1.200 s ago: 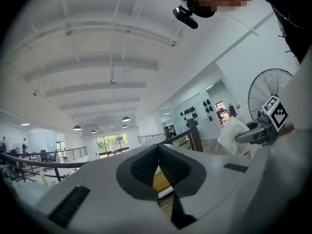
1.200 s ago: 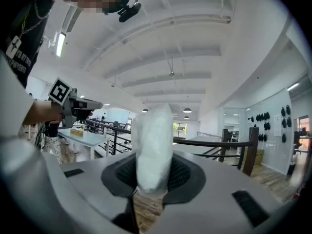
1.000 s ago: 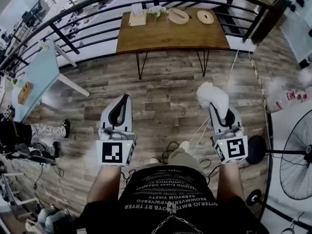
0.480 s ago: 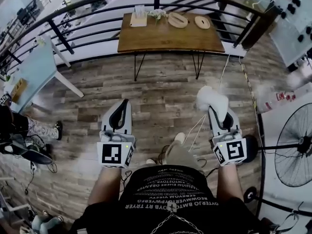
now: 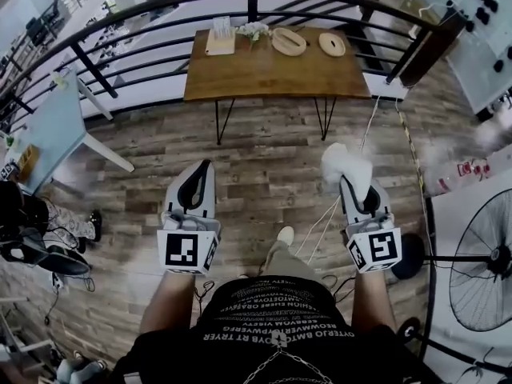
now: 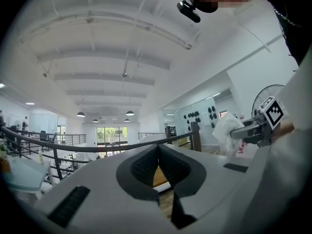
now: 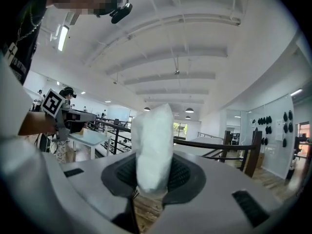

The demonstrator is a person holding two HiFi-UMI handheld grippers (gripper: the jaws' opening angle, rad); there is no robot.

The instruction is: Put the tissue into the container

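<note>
A crumpled white tissue [image 7: 153, 147] sticks up from between the jaws of my right gripper [image 7: 152, 172], which is shut on it. In the head view the tissue [image 5: 346, 164] sits at the tip of that gripper [image 5: 358, 189], held over the wooden floor at the right. My left gripper [image 5: 194, 184] hangs level with it at the left, jaws closed together with nothing between them [image 6: 157, 157]. Across the left gripper view the right gripper with its tissue [image 6: 225, 133] appears at the right. A tissue holder [image 5: 220, 30] stands on the wooden table [image 5: 240, 74] ahead.
The table carries two round wooden trays [image 5: 289, 42], a small flower bunch [image 5: 254, 31] and stands before a black railing [image 5: 160, 6]. A pale blue table [image 5: 48, 126] is at the left, a standing fan [image 5: 476, 266] at the right. Cables cross the floor between my feet.
The person has stepped forward, so the wooden table is slightly nearer and lower in the head view. Both grippers keep their pose, and the right one still holds the tissue.
</note>
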